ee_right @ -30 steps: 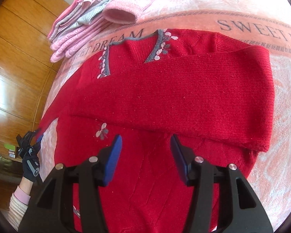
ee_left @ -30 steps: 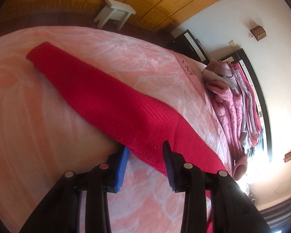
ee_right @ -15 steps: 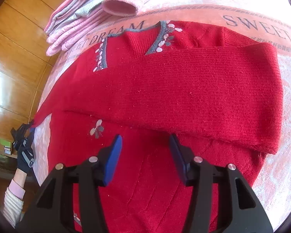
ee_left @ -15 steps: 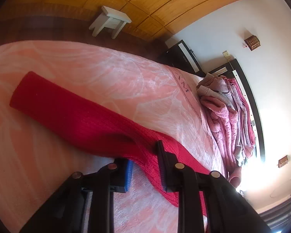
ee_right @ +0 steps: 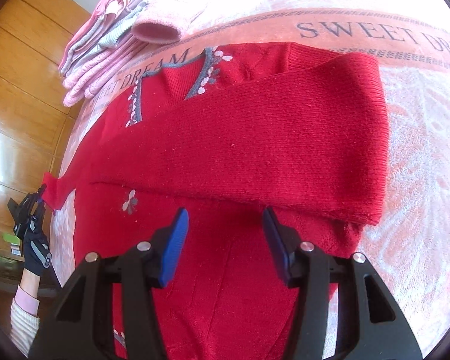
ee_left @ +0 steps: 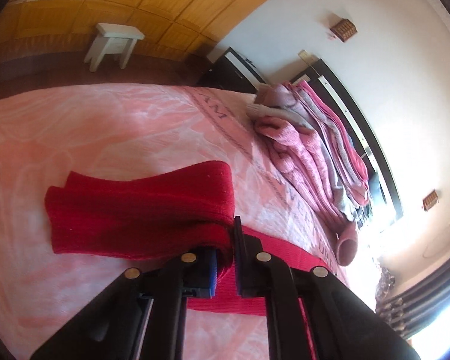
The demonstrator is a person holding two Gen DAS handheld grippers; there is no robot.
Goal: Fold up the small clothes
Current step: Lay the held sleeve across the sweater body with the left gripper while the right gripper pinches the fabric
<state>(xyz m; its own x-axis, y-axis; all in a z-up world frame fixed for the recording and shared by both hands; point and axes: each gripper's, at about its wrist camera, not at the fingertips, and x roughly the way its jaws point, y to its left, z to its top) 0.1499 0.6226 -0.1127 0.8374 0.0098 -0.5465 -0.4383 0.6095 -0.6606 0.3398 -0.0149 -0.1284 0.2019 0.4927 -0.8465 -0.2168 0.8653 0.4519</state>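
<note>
L tool now clamped on red sweater sleeve, which was flat 1 s ago — cuff lifted at bed left edge; fold-in begins. R tool open, above sweater body.

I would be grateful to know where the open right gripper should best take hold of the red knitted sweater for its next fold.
Probably the bottom hem region of the red knitted sweater, directly ahead of the right gripper. One sleeve already lies folded flat across the chest, and the left gripper holds the other sleeve. Approach from the hem side, where the fabric lies flat.
</note>
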